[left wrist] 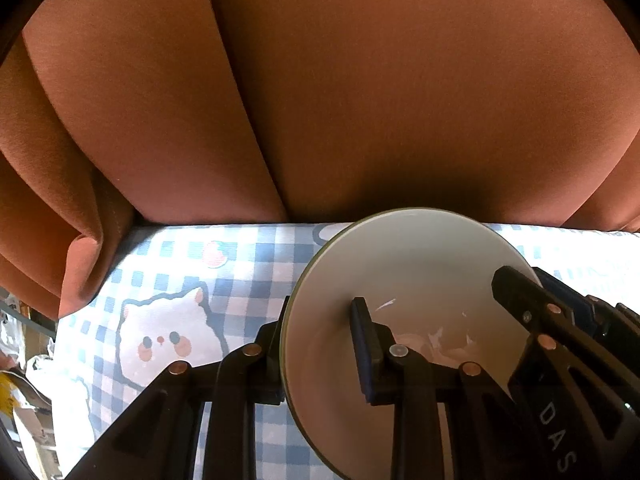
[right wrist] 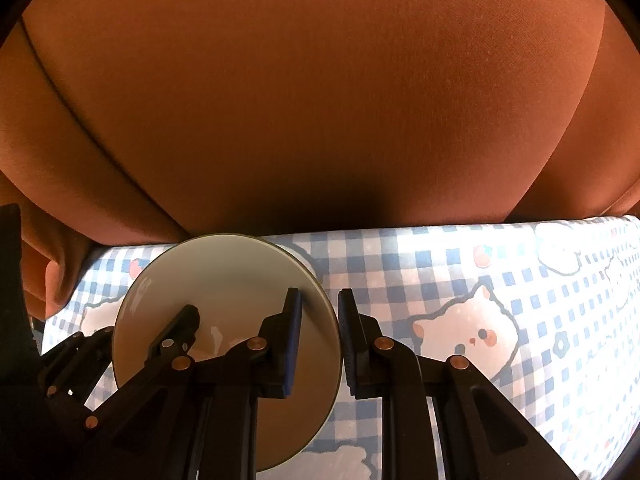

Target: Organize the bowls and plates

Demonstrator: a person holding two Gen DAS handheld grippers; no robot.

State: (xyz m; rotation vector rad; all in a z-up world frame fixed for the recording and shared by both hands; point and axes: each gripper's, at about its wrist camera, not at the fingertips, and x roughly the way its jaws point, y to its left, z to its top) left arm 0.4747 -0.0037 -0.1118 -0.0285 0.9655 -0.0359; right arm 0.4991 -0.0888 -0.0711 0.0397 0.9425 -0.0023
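Note:
A white plate with a dark rim is held tilted above the checked tablecloth. In the left wrist view my left gripper straddles the plate's left rim, one finger on its face and the other behind it, and looks shut on it. The right gripper's finger reaches onto the plate from the right. In the right wrist view the same plate sits at left; my right gripper straddles its right rim with a small gap at each pad. The left gripper's finger lies on the plate's face.
A blue and white checked cloth with cartoon cats covers the table. An orange-brown sofa back stands right behind the table's far edge. Clutter shows beyond the table's left edge.

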